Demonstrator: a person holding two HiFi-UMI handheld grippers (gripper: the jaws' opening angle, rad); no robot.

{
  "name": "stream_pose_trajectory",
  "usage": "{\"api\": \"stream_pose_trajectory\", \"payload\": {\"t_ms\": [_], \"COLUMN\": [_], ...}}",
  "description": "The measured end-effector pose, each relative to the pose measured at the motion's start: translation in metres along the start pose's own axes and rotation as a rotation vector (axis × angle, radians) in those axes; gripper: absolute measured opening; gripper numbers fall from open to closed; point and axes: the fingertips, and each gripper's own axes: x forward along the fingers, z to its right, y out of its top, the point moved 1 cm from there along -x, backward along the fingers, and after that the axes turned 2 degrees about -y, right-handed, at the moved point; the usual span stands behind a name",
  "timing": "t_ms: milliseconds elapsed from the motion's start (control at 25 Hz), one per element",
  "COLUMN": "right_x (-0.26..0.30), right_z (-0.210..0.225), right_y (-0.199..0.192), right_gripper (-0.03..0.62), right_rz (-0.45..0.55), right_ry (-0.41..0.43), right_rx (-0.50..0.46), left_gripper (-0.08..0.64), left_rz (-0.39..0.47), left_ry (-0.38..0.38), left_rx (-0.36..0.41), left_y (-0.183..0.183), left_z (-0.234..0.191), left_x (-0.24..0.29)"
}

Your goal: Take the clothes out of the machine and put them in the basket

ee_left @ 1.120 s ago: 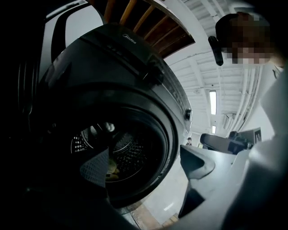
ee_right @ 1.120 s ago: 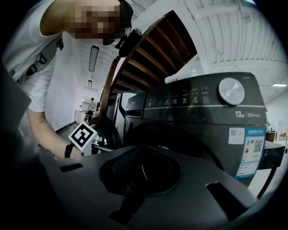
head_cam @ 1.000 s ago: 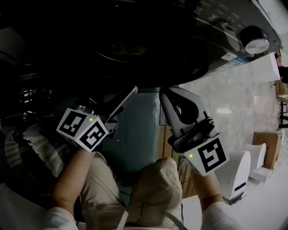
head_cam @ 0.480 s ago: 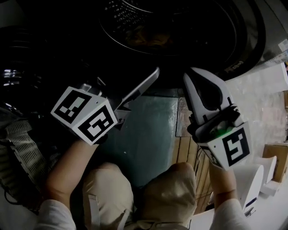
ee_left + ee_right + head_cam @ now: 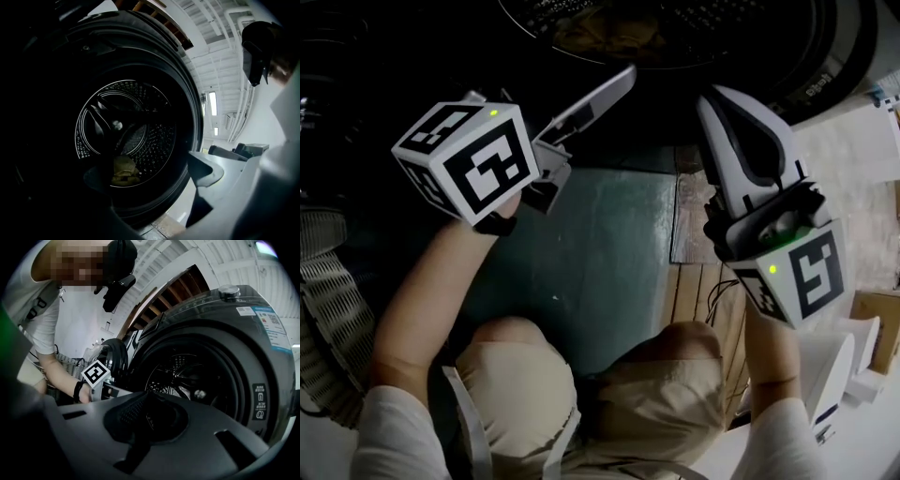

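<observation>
The dark front-loading washing machine (image 5: 262, 333) stands open, and its drum (image 5: 126, 136) faces me. A crumpled yellowish cloth (image 5: 123, 169) lies at the bottom of the drum and also shows at the top of the head view as cloth (image 5: 600, 28). My left gripper (image 5: 619, 80) hovers just in front of the opening; the left gripper (image 5: 150, 180) has its jaws apart with nothing between them. To its right, the right gripper (image 5: 712, 98) points at the drum rim; the right gripper (image 5: 145, 411) has its jaws together and holds nothing. The woven basket (image 5: 328, 319) sits low on the left.
The machine's round door (image 5: 110, 357) hangs open on the left, next to the basket (image 5: 65, 366). A teal mat (image 5: 600, 244) and wooden slats (image 5: 694, 291) cover the floor under my knees. A white device (image 5: 834, 366) and a cardboard box (image 5: 881, 319) stand at the right.
Both grippers have moved up toward the drum opening, and the drum now fills the top of the head view. The basket has slid toward the lower left edge.
</observation>
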Motion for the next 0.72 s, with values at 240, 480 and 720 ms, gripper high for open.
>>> {"api": "stream_pose_trajectory", "payload": {"t_ms": [240,480,720], "right_x": [-0.021,-0.045,-0.060], "right_z": [0.009,0.019,0.021], "right_y": [0.003,0.007,0.016], "right_gripper": [0.014,0.014,0.014], "right_rz": [0.021,0.031,0.060], "right_ry": [-0.034,-0.064,-0.076], "right_rx": [-0.005,-0.006,0.019], "left_gripper": [0.480,0.480,0.482], "left_rz": [-0.054,-0.145,-0.316], "left_ry": [-0.031,-0.023,-0.024], "left_rx": [0.053,0.291,0.381], "left_y": [-0.001,-0.006,-0.031], "left_z": [0.002,0.003,-0.012], "left_x": [0.039,0.079,0.116]}}
